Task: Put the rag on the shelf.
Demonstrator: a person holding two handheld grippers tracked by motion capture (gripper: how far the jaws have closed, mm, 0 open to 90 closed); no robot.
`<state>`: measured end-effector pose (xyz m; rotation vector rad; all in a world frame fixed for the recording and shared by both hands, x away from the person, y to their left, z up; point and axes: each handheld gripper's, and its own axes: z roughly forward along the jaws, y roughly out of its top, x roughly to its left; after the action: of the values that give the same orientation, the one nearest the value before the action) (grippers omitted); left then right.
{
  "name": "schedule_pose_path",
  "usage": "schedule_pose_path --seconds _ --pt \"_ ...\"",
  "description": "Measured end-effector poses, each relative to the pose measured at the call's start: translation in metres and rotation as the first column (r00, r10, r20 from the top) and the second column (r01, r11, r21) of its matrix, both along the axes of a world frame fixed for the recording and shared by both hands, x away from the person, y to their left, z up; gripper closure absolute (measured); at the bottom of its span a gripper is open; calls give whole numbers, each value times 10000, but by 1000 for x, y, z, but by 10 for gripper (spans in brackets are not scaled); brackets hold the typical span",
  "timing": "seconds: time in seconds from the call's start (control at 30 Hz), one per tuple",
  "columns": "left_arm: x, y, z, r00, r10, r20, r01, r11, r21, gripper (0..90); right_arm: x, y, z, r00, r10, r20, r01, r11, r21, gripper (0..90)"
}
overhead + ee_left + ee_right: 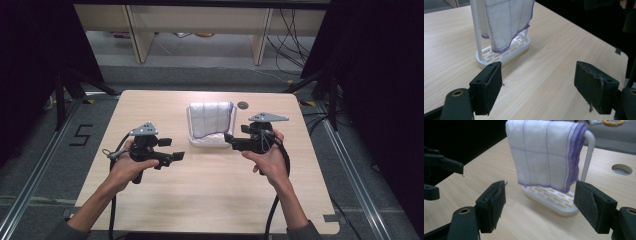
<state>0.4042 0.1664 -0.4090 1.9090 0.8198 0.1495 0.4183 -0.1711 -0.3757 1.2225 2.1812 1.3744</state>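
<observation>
A white cloth (211,119) with thin purple lines and a purple hem hangs over the bar of a white rack (206,142) at the table's middle back. My left gripper (172,149) is held left of and nearer than the rack, open and holding nothing. My right gripper (231,141) is just right of the rack's base, open and pointing at it. In the left gripper view the cloth (504,20) and the slotted rack base (507,52) lie ahead of the open gripper (539,75). In the right gripper view the cloth (544,152) hangs close ahead of the open gripper (540,195), above the rack base (554,201).
The light wooden table (210,200) has a round hole (243,105) behind the rack, also in the right gripper view (621,169). The left gripper's jaw (445,163) shows at that view's left. Black curtains flank the table; cables (290,45) and shelf legs stand beyond.
</observation>
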Motion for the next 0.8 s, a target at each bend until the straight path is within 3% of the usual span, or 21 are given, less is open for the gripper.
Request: schedule_pose_path --seconds 0.07,0.33,0.4,0.7,0.73,0.8 --pt "-2 0 -5 10000 52 -22 -52 10000 -2 219 -3 2 -3 9999 28 -166 -27 10000 68 266" --pt "-6 1 -11 9999 16 -137 -15 10000 62 220 -4 1 -11 9999 96 -112 -98 9997 -207 265" --pt "-8 0 -12 9999 -36 -129 36 10000 20 220 -6 3 -15 9994 30 -349 -29 10000 45 265" --pt "-15 -7 -19 9997 -181 -137 183 9997 180 217 -11 8 -31 9978 185 -638 -199 9996 -211 257" --pt "-16 -7 -20 9999 -144 -90 147 9996 242 217 -11 7 -31 9985 298 -470 -322 9981 -528 257" --pt "-20 -8 -24 9995 -287 -123 291 9991 302 215 -14 10 -34 9974 413 -597 -444 9976 -524 254"
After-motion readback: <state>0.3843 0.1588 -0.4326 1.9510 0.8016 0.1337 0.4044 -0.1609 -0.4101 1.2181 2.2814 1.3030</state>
